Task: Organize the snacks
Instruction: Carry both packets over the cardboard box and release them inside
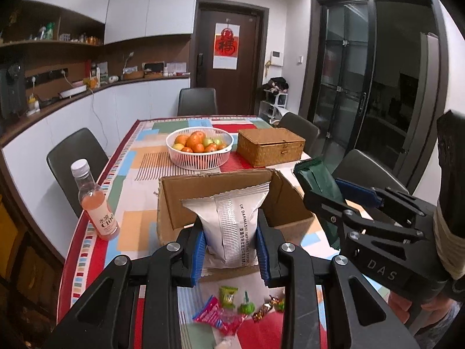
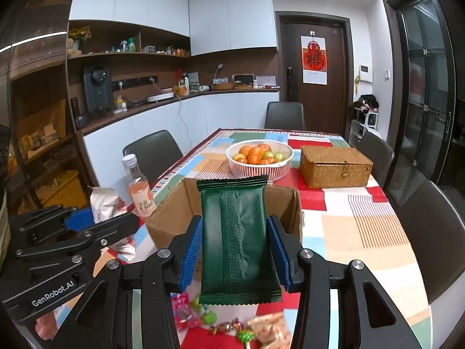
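My left gripper (image 1: 231, 250) is shut on a silver-white snack pouch (image 1: 232, 221), held upright above the table in front of an open cardboard box (image 1: 171, 200). My right gripper (image 2: 235, 257) is shut on a dark green snack packet (image 2: 235, 232), also raised before the same cardboard box (image 2: 171, 215). Each gripper shows in the other's view: the right gripper (image 1: 334, 192) with its green packet (image 1: 318, 180) to the right, the left gripper (image 2: 96, 221) with its pale pouch (image 2: 103, 203) to the left. Loose wrapped candies (image 1: 232, 305) lie on the table below; candies (image 2: 226, 324) also show under the right gripper.
A bottle of pink drink (image 1: 97, 203) stands left of the box near the table edge. Behind the box sit a white basket of fruit (image 1: 200, 147) and a closed wicker box (image 1: 270, 145). Dark chairs (image 1: 75, 160) surround the patterned tablecloth (image 1: 139, 157). A hand (image 1: 407, 308) holds the right gripper.
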`<control>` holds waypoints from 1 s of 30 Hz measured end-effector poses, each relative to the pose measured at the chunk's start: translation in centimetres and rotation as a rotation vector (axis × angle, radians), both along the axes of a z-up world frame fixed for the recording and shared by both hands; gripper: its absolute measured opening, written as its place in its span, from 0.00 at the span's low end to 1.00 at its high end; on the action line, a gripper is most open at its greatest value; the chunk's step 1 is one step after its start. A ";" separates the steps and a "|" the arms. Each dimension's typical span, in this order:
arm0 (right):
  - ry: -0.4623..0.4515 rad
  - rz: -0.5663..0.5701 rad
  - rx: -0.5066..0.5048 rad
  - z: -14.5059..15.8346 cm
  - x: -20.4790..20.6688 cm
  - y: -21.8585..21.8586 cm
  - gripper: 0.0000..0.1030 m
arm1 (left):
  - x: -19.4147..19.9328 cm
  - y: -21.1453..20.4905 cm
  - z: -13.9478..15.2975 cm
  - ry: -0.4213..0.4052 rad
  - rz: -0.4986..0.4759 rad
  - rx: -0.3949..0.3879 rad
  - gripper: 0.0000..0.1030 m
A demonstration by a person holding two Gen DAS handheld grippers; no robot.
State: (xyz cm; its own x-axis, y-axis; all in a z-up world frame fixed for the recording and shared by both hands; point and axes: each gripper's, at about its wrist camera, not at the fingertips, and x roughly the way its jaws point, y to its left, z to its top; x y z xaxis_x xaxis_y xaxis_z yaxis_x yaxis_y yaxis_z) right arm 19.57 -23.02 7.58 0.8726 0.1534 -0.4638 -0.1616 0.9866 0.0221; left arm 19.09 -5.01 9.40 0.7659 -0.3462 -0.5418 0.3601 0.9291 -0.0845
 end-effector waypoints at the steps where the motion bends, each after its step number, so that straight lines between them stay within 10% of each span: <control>1: 0.010 -0.003 -0.002 0.0 0.5 0.0 0.44 | 0.8 -0.1 0.1 0.007 -0.004 -0.001 0.29; 19: 0.128 -0.040 -0.065 -1.3 9.8 0.1 0.44 | 10.8 -1.7 -2.1 0.168 0.012 0.068 0.32; 30: 0.073 -0.077 -0.106 -1.0 6.9 0.5 0.61 | 6.6 -0.3 -1.7 0.093 0.038 0.104 0.55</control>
